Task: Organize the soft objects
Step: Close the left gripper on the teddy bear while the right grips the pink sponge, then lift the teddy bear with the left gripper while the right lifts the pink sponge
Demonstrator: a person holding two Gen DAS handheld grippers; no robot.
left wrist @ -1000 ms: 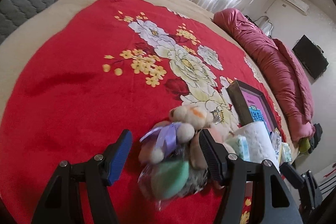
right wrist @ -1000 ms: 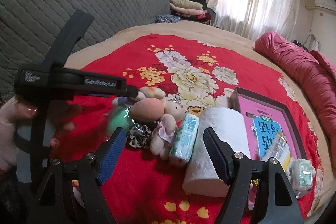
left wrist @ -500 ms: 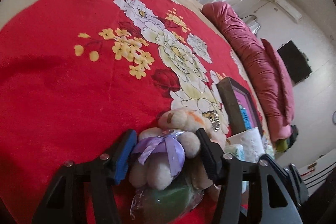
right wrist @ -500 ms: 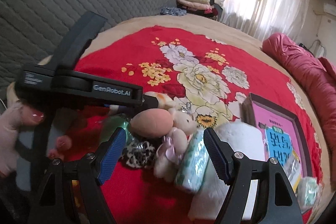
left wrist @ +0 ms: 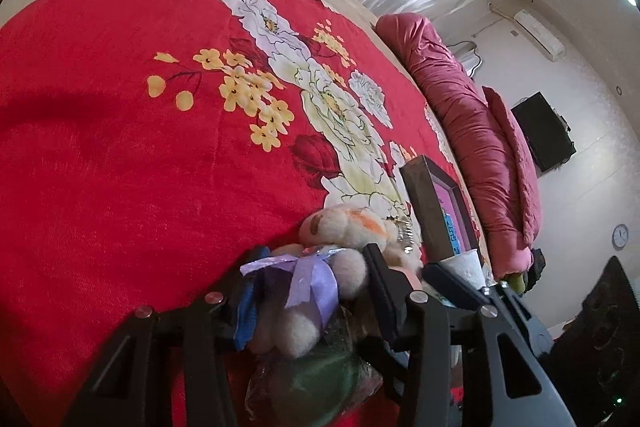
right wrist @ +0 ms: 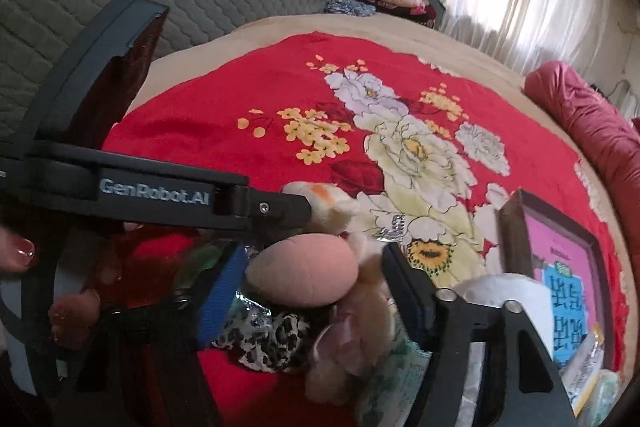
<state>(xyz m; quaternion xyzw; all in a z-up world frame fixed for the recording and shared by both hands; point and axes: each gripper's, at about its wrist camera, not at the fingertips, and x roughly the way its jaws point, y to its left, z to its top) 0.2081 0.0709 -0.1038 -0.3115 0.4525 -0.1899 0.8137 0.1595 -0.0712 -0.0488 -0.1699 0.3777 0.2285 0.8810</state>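
Your bed carries a red floral blanket with a rolled maroon quilt along its far side and a framed picture lying near the pile of soft things at the near edge. Your left gripper is pinching a cream plush toy with a purple ribbon, a green sponge in a clear bag beneath it. Your right gripper is spread around a peach sponge resting on a leopard-print scrunchie.
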